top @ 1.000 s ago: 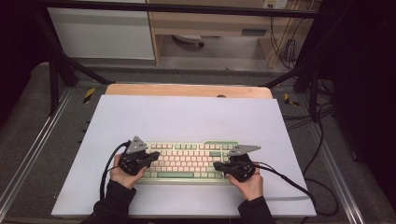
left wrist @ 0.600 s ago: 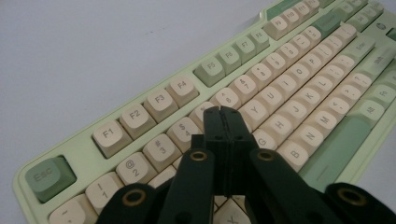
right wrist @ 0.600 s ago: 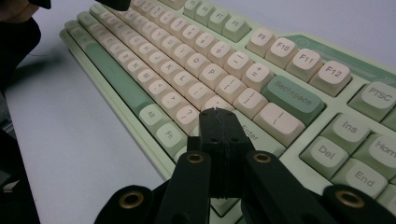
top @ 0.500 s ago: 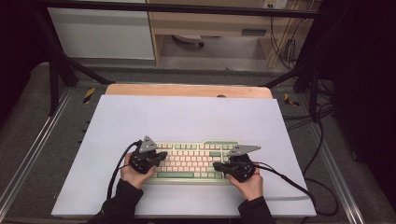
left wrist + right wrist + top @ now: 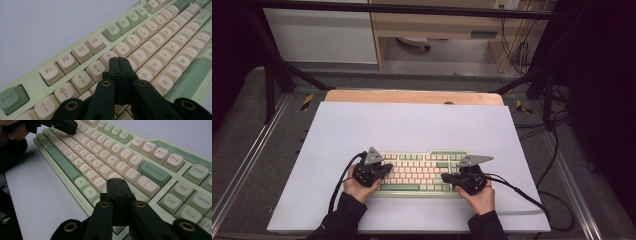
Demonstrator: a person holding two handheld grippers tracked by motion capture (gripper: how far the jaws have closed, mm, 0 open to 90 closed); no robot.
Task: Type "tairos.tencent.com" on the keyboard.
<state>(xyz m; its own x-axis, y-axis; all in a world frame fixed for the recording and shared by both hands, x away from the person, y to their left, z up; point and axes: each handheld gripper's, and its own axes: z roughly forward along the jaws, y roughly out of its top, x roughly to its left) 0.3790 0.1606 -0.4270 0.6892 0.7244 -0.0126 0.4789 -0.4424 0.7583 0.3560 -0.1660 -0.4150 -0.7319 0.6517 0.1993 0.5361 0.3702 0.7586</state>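
A pale green keyboard [image 5: 418, 171] with cream keys lies on the near half of the white mat [image 5: 412, 125]. My left gripper [image 5: 385, 169] hovers over its left part, jaws shut with nothing between them. In the left gripper view the shut tips [image 5: 118, 60] sit just above the keys between the number row and the letter row of the keyboard [image 5: 160, 40]. My right gripper [image 5: 446, 176] is over the right part, also shut and empty. Its tips [image 5: 117, 181] hang above the keys left of Backspace [image 5: 154, 173], and the left gripper [image 5: 67, 126] appears far off.
A wooden table edge [image 5: 412, 96] runs behind the mat. Black cables [image 5: 524, 194] trail from the right gripper across the mat's right side. Metal frame rails [image 5: 242, 170] flank the table, and a cabinet [image 5: 319, 35] stands beyond it.
The left hand has shifted right and slightly down, from the keyboard's left edge to above its left keys. The right hand has kept still. Both grippers stay shut.
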